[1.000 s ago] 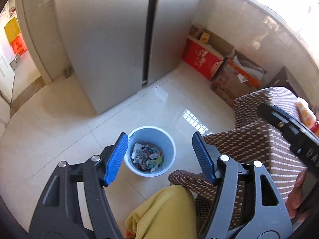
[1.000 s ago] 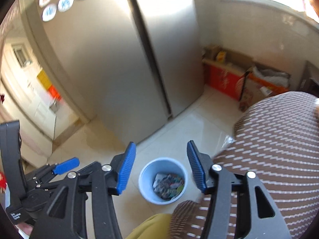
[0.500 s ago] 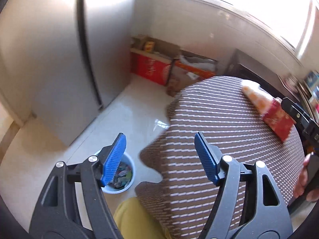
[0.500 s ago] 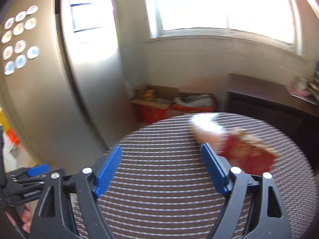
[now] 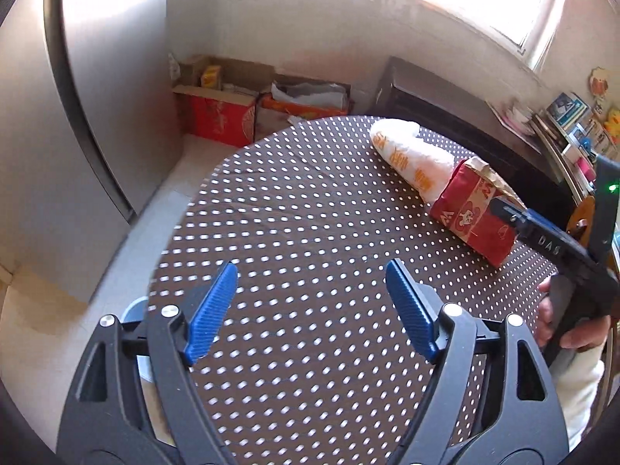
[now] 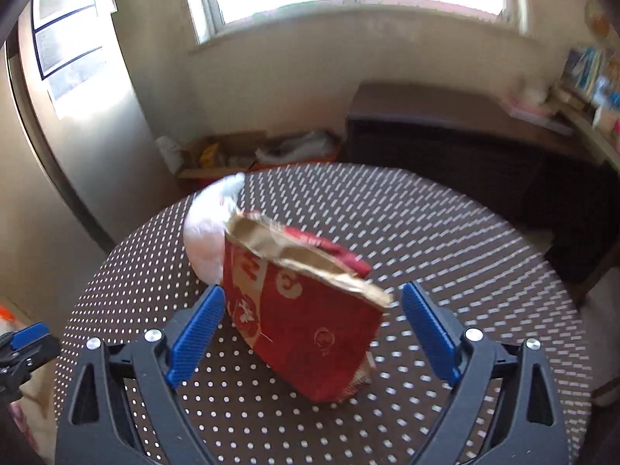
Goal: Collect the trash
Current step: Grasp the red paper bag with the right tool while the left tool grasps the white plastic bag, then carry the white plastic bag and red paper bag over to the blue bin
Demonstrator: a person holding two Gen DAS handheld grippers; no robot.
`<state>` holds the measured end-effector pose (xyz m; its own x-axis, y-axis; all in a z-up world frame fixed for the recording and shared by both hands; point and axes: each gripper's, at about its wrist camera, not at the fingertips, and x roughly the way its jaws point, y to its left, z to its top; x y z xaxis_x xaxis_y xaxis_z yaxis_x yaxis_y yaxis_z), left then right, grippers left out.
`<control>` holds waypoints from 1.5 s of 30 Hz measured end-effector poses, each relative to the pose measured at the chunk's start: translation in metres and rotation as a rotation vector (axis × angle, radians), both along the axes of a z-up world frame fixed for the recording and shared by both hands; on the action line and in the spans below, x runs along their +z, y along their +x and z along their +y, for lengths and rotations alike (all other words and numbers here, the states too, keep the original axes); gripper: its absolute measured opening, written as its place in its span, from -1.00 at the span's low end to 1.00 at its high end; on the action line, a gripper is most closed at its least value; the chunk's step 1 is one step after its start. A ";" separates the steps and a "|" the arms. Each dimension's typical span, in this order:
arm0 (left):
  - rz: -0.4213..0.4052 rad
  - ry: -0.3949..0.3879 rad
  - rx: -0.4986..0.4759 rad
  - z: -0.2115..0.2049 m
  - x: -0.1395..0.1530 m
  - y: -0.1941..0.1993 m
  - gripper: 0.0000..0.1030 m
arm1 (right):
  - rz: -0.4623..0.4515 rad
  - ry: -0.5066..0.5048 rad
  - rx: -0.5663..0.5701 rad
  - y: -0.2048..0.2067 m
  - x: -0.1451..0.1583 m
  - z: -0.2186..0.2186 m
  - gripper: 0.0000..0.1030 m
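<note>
The red paper bag (image 6: 306, 321) lies on the dotted counter (image 6: 465, 255), touching the white plastic bag (image 6: 209, 232) behind it. The right tongs (image 6: 314, 329) are opening around it, pads clear. The left tongs (image 5: 312, 310) are opening, nothing between them.

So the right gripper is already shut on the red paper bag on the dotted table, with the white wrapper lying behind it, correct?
Not quite. The right gripper is not shut: the right wrist view shows its jaws opening, with gaps beside the red paper bag. The bag does sit on the dotted table, white wrapper behind it.
</note>
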<state>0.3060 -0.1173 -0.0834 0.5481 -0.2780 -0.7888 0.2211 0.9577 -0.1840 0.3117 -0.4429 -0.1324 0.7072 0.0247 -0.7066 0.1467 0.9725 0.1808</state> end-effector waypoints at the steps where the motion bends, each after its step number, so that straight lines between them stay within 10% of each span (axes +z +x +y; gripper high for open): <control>1: 0.007 0.006 -0.002 -0.002 -0.003 0.003 0.51 | 0.011 0.010 0.008 0.005 -0.007 -0.001 0.76; 8: 0.038 -0.029 -0.020 -0.038 -0.008 0.031 0.59 | -0.034 0.095 0.031 0.016 -0.022 -0.006 -0.03; 23: 0.050 0.082 -0.055 -0.173 -0.038 0.119 0.71 | -0.113 0.187 -0.190 -0.028 -0.013 -0.058 -0.06; 25: 0.011 0.128 0.003 -0.173 -0.041 0.122 -0.24 | -0.090 0.194 -0.192 -0.025 -0.017 -0.059 -0.06; 45: -0.118 0.063 0.165 0.011 0.011 0.044 -0.32 | -0.170 0.173 -0.100 -0.034 0.006 -0.001 -0.06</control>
<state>0.3496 -0.1058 -0.0726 0.6721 -0.1287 -0.7292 0.0767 0.9916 -0.1044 0.2777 -0.4444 -0.1267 0.8202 0.0592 -0.5690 0.1938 0.9070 0.3738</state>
